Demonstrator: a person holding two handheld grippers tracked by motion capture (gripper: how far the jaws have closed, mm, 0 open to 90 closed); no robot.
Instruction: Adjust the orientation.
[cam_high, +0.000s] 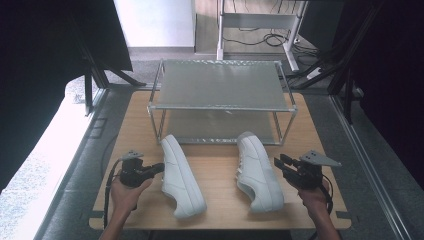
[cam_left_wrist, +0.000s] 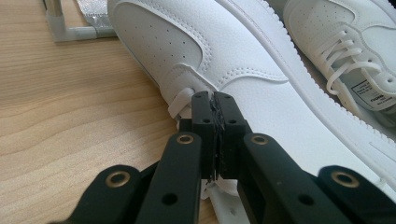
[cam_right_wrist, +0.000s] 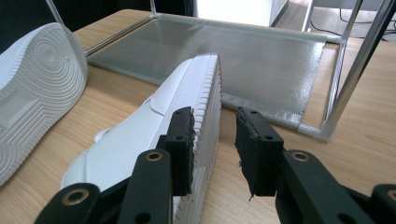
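Your left gripper (cam_left_wrist: 213, 100) has its jaws pressed fully together, tips right against the side of the left shoe (cam_left_wrist: 224, 56), lower centre of its view; whether a lace is pinched, you cannot tell. Your right gripper (cam_right_wrist: 215, 140) stands part open astride the right shoe's (cam_right_wrist: 154, 126) sole edge, pads not pressing. The high view shows both shoes before the rack (cam_high: 220, 107) on the table (cam_high: 220, 172).

Soft daylight (dim, dark edges)
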